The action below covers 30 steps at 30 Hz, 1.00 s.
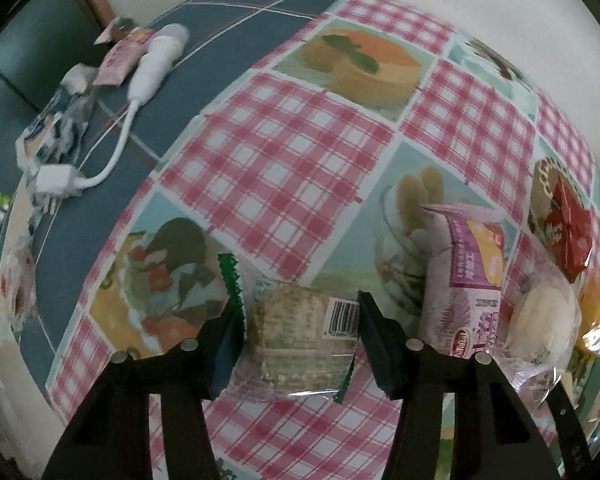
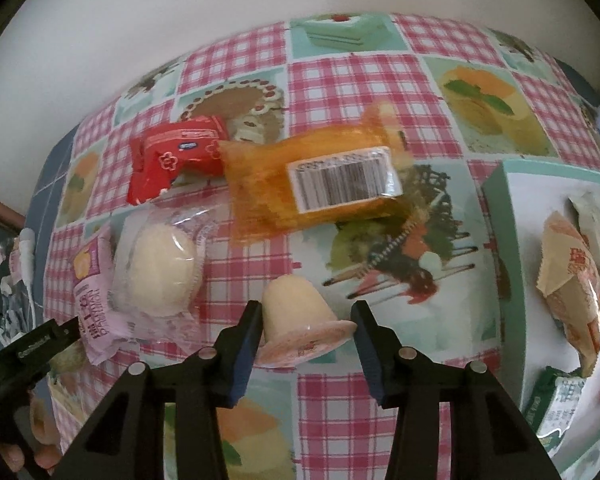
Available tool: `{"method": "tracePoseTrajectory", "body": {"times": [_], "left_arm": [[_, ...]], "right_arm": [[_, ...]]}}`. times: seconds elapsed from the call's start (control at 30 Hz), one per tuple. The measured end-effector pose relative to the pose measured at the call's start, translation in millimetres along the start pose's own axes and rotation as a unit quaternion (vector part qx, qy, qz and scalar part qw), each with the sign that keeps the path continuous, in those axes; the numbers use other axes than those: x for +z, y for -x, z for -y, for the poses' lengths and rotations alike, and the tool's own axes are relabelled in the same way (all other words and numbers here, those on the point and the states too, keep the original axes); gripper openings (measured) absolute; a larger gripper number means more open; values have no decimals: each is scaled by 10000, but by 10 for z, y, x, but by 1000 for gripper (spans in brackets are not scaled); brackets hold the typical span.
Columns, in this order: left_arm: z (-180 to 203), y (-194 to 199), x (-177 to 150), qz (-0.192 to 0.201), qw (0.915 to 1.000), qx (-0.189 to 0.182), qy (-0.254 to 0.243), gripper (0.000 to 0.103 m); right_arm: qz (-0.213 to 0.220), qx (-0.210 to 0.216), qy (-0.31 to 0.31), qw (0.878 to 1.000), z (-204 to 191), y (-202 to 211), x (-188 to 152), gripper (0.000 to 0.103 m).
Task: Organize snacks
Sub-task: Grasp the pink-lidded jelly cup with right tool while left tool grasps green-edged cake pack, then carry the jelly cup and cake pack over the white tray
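both claws down on snacks over the checked tablecloth

left wrist view: left gripper [image 1: 300,336] pointing steeply down at the pink-checked tablecloth [image 1: 284,168], jaws narrowed around a clear-wrapped green-flecked cake with a barcode label [image 1: 300,340]. both pads against the wrapper's sides, the left one pressing into the green zigzag seal; gripped, by the look of it. just to the right, a purple snack packet [image 1: 466,280] standing tilted, then a clear-wrapped pale round bun [image 1: 544,316], and further back a red snack packet [image 1: 572,236]. far left, on the blue part of the cloth, a white cable with adapter [image 1: 140,80], well apart from the snacks.

right wrist view: right gripper [image 2: 304,332] also aimed down, jaws partly closed around a pale jelly cup [image 2: 300,320] lying on its side, wide rim toward the camera. left pad touching the cup's side, right pad at the rim's edge; held. behind it, an orange packet with a barcode [image 2: 300,184], the red packet beside that on the left, the bun and purple packet nearer on the left. at right, a mint-green box [image 2: 516,280] with 2 or more wrapped snacks inside, among them a beige packet [image 2: 572,276] and a green packet [image 2: 556,404]. bottom left, the other gripper's black body and fingertips [image 2: 16,456] of a hand.
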State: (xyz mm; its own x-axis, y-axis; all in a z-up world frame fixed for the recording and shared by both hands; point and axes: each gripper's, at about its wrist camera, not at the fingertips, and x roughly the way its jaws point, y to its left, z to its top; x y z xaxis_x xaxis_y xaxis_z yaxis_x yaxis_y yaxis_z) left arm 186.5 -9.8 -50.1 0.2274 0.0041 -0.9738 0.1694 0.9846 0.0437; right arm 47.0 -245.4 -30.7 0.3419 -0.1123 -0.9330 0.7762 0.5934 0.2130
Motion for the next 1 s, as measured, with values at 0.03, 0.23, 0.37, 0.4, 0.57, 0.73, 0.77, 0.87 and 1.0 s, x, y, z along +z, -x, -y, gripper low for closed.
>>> {"method": "tracePoseTrajectory", "body": {"times": [0.03,0.23,0.37,0.4,0.57,0.73,0.77,0.87,1.0], "left_arm": [[-25,18,-5,13,10000,22,70,57],[-191,227,-8,211,9990,81,384,57],[-259,430,-25,300,9977,16,610,57],[-298,475,-24,315,9975,-7,633,57],[-185,726,-124,415,9972,-148,602,57],[58,904,-224,560,9976,-226,328,57],[100,949,-254,603,9975,-225,276,57],[170,1069,-314,743,9967,-244,200,57],[273,1253,-404,965,9949,-261,91,57]], "right_arm": [[-13,13,-34,10000,36,6,7,48],[-134,115,-220,9996,202,94,-2,47],[-152,234,-306,9991,265,176,4,47],[-128,266,-329,9990,272,225,-12,47],[39,372,-429,9984,317,494,-110,47],[175,431,-537,9975,422,714,-194,47],[196,434,-566,9973,461,765,-216,47],[249,448,-670,9964,576,887,-268,47],[346,469,-826,9949,669,994,-302,47]]}}
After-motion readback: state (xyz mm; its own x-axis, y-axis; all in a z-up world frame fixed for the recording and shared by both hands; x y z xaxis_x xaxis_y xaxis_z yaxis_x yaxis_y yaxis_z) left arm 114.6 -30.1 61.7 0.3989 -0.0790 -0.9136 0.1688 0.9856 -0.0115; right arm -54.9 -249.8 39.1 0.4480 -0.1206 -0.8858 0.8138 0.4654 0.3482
